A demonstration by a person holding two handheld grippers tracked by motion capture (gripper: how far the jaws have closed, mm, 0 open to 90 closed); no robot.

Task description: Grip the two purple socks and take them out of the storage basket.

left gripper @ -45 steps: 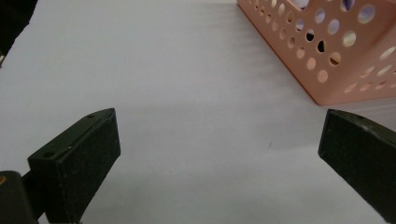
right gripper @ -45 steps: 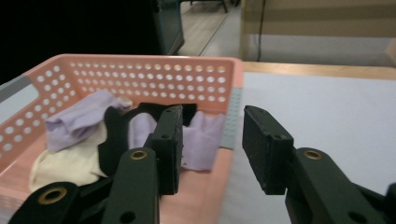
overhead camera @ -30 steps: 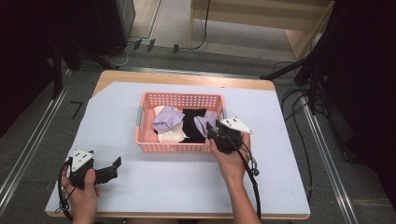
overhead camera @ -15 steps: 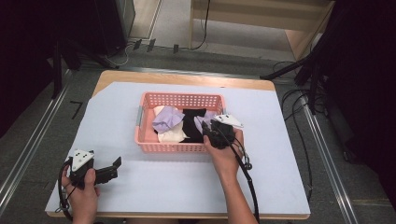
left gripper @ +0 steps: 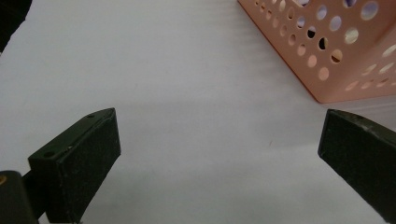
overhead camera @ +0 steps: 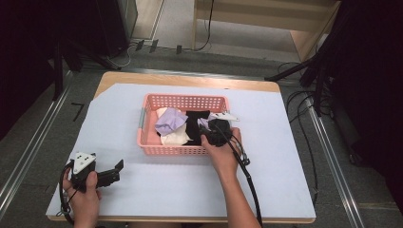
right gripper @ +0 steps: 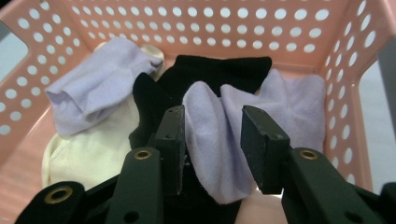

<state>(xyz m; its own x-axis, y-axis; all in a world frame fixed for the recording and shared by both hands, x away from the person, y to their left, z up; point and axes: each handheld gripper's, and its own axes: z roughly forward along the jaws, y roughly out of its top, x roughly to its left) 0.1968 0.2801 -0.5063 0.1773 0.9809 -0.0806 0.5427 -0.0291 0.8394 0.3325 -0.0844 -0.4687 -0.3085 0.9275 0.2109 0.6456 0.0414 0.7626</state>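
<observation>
Since a second ago, right hand-held gripper (right gripper: 212, 140) advanced into pink basket (overhead camera: 183, 100), now pinching lavender sock (right gripper: 219, 140) at its right side; lift likely next. Left hand-held gripper (left gripper: 219, 154) wide apart, idle near-left on tabletop (overhead camera: 266, 180).

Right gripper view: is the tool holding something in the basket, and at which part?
The right tool pinches a pale purple sock on a raised fold near its end, inside the pink basket. The left tool is open, holding nothing.

A wooden table (overhead camera: 190, 80) carries a white sheet (overhead camera: 190, 185), on which a pink basket (overhead camera: 180, 101) stands.
</observation>
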